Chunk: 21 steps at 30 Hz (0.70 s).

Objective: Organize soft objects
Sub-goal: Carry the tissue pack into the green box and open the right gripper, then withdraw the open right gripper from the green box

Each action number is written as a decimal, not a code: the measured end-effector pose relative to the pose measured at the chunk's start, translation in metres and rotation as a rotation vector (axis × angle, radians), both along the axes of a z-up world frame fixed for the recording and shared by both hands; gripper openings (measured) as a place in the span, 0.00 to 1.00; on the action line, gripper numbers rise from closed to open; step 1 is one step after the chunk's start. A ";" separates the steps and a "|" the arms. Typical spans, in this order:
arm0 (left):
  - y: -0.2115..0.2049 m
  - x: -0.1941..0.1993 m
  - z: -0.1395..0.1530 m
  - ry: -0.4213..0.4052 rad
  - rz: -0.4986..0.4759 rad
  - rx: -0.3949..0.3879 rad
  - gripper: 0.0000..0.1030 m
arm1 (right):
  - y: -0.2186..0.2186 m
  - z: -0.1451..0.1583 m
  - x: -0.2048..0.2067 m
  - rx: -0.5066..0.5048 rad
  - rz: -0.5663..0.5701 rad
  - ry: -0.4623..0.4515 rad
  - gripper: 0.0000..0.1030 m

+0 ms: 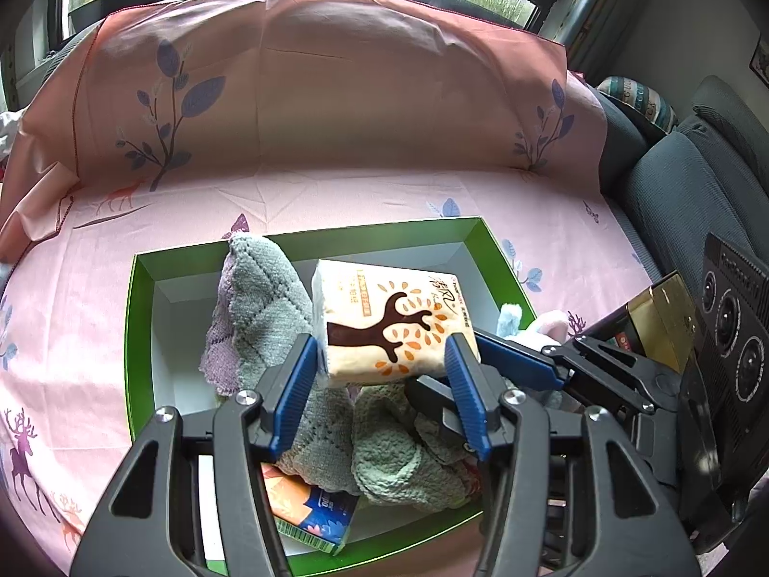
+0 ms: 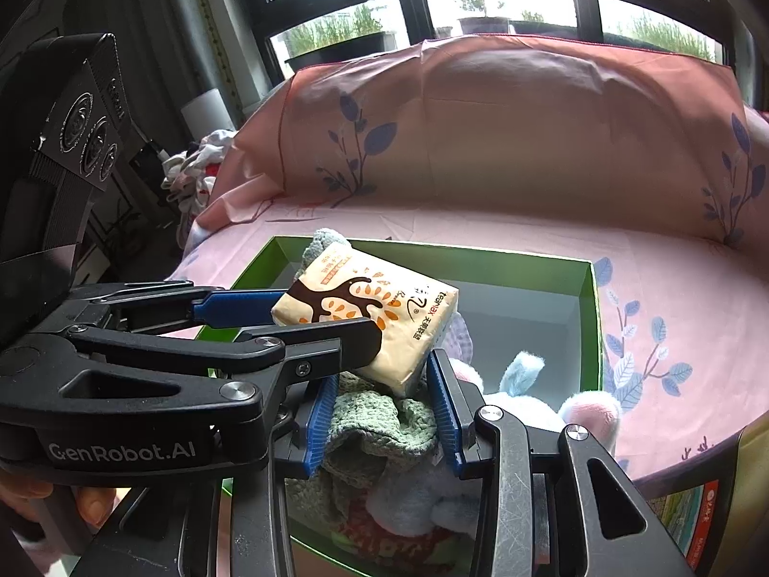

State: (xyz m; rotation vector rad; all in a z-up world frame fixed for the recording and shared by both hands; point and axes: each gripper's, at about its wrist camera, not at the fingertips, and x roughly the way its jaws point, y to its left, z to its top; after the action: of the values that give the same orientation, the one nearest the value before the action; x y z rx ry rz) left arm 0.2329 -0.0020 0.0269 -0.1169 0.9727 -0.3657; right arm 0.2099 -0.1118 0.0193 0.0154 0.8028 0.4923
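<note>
The left gripper (image 1: 382,360) pinched a tissue pack (image 1: 394,324) above the nearly filled green box (image 1: 139,288), the right gripper (image 2: 382,408) spread empty.
</note>
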 end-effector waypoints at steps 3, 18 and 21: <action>0.000 -0.002 0.001 -0.009 0.007 0.030 0.55 | 0.001 0.000 -0.002 -0.005 -0.005 0.000 0.39; 0.015 -0.023 0.014 -0.048 0.074 0.113 0.84 | -0.010 0.013 -0.027 -0.047 -0.066 -0.048 0.46; 0.018 -0.031 0.017 -0.055 0.097 0.145 0.84 | -0.012 0.018 -0.035 -0.069 -0.087 -0.062 0.46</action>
State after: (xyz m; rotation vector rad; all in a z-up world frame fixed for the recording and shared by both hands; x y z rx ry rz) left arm 0.2023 0.0164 0.0436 -0.0218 0.9323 -0.2071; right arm 0.1752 -0.1240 0.0372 -0.0287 0.7543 0.3809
